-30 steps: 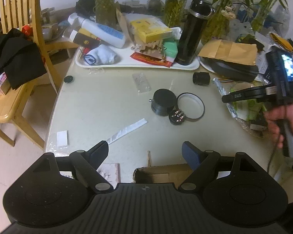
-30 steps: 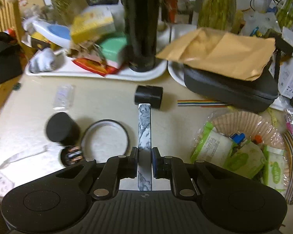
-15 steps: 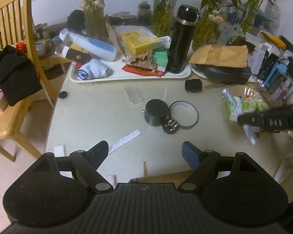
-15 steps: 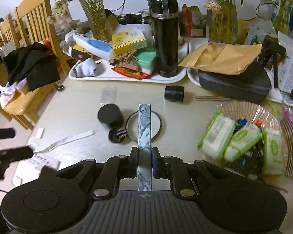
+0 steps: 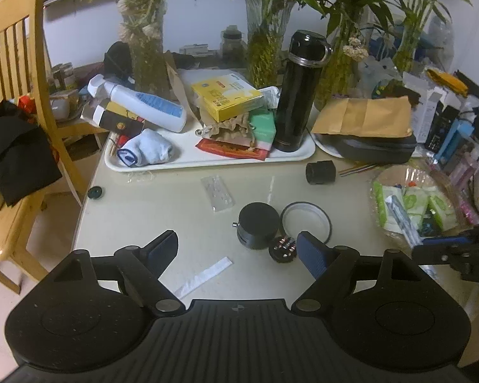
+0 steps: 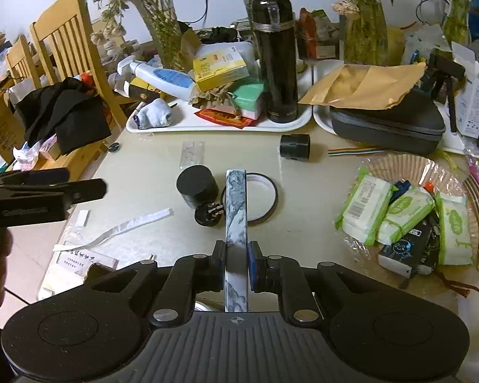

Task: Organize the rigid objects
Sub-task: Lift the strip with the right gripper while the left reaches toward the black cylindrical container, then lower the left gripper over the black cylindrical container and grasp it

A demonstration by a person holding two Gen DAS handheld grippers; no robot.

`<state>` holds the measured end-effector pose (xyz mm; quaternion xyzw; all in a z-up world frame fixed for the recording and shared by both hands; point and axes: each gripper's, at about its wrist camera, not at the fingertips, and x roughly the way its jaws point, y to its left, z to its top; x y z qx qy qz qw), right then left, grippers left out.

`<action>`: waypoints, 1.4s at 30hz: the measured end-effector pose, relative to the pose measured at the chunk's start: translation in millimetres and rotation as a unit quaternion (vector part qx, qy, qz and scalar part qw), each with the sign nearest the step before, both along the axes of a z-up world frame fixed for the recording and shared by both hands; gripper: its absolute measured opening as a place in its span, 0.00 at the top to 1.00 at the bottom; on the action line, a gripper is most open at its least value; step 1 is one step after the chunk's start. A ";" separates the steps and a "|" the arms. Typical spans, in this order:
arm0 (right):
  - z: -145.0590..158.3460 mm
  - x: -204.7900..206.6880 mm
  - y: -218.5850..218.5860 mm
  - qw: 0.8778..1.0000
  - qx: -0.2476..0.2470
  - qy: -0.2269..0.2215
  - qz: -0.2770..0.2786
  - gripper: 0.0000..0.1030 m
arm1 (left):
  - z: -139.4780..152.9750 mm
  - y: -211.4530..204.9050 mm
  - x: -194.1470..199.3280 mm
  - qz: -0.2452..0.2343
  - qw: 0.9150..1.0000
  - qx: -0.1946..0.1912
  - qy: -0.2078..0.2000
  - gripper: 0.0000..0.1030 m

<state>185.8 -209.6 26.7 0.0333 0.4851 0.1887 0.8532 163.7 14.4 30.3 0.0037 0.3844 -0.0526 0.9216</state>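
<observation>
My right gripper (image 6: pixel 236 263) is shut on a long flat marbled grey-white bar (image 6: pixel 236 204) that points forward over the table; the bar (image 5: pixel 399 220) and gripper (image 5: pixel 444 250) also show at the right edge of the left wrist view. My left gripper (image 5: pixel 238 247) is open and empty above the table's near edge. Just ahead of it stand a black round container (image 5: pixel 258 225), a small black cap with metal pins (image 5: pixel 282 247) and a flat ring lid (image 5: pixel 305 220). A short black cylinder (image 5: pixel 321 172) lies farther back.
A white tray (image 5: pixel 182 161) with a black flask (image 5: pixel 298 92), bottle, boxes and sock lies at the back. A grey case (image 5: pixel 376 148) under a brown envelope and a basket of wipes (image 5: pixel 412 204) are at the right. A wooden chair (image 5: pixel 19 102) stands at the left. Paper strip (image 5: pixel 204 276) lies near.
Both grippers have pulled back and up from the table, so the view is wider. The right gripper with the bar has moved down and nearer. The left stays open.
</observation>
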 end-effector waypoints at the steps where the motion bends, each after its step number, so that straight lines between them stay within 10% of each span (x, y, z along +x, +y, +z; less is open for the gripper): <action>1: 0.3 0.2 1.1 1.000 -0.002 -0.001 0.002 0.84 | -1.9 -0.8 2.0 -0.003 1.000 0.004 -0.002 0.20; 42: -9.9 8.2 6.9 0.997 -0.014 0.028 0.064 0.84 | -101.7 -40.6 117.7 -0.020 0.995 0.021 0.091 0.36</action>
